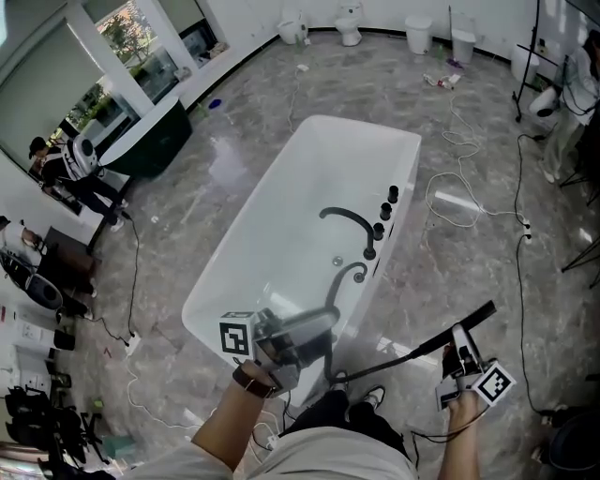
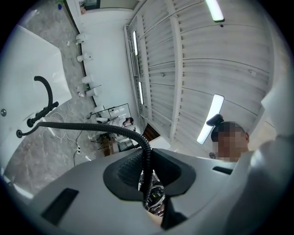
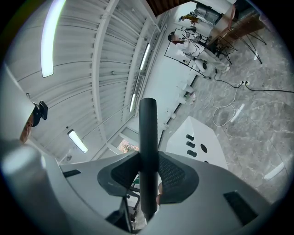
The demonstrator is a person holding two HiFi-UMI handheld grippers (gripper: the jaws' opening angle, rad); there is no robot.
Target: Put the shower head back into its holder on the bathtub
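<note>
left tool (image 2: 146, 181): jaws narrow, pinching the black hose (image 2: 92, 127)
right tool (image 3: 148, 176): pads pressed on the shower head (image 3: 148, 137), which stands up between them
shower head place: outside the tub (image 1: 281, 216), right of its near end, above the floor, well apart from the rim
hose run: from the tub rim near the spout (image 1: 349, 218), through the left tool, then across to the shower head
rim fittings: three black knobs (image 1: 385, 204) in a row, with a dark hole (image 3: 203, 148) just beside them
in the way: hose slack crosses the tub's near end; the spout arches over the rim close to the knobs
floor: grey marble, white cable (image 1: 450, 202) coiled right of the tub
far wall: toilets (image 1: 349, 23), bins (image 1: 418, 33)
left side: people (image 1: 66, 164) at a table
right side: stands (image 1: 534, 56)
</note>
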